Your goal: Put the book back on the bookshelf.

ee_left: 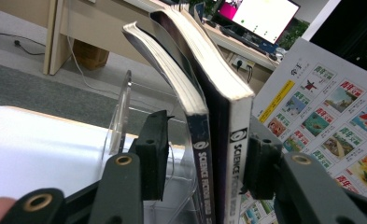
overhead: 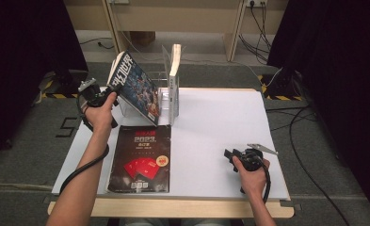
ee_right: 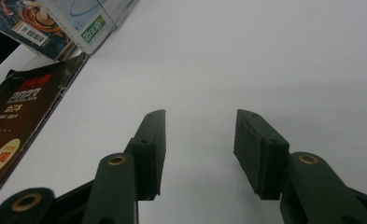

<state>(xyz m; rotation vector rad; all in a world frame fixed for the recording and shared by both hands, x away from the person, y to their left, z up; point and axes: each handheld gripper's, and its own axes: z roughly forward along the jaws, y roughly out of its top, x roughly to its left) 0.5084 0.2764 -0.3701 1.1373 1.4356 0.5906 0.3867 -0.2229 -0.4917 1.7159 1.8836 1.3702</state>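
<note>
Two magazines with "Science Fiction World" spines, a thin one (ee_left: 201, 154) and a thick one (ee_left: 235, 140), stand between the jaws of my left gripper (ee_left: 209, 123). Its right pad (ee_left: 260, 163) lies against the thick spine, while its left pad (ee_left: 153, 154) stands apart from the thin one, so the gripper is open. In the high view the left gripper (overhead: 113, 88) is at the upper left edge of the tilted blue-covered magazine (overhead: 138, 87), which leans in a clear acrylic stand (overhead: 164, 96). My right gripper (overhead: 229, 155) (ee_right: 202, 116) rests low over the white table, open and empty.
A white book (overhead: 174, 75) stands upright in the stand's right side. A dark red and black magazine (overhead: 142, 157) (ee_right: 17, 116) lies flat near the table's front left. The white tabletop (overhead: 211, 122) ends at a wooden front edge (overhead: 173, 207).
</note>
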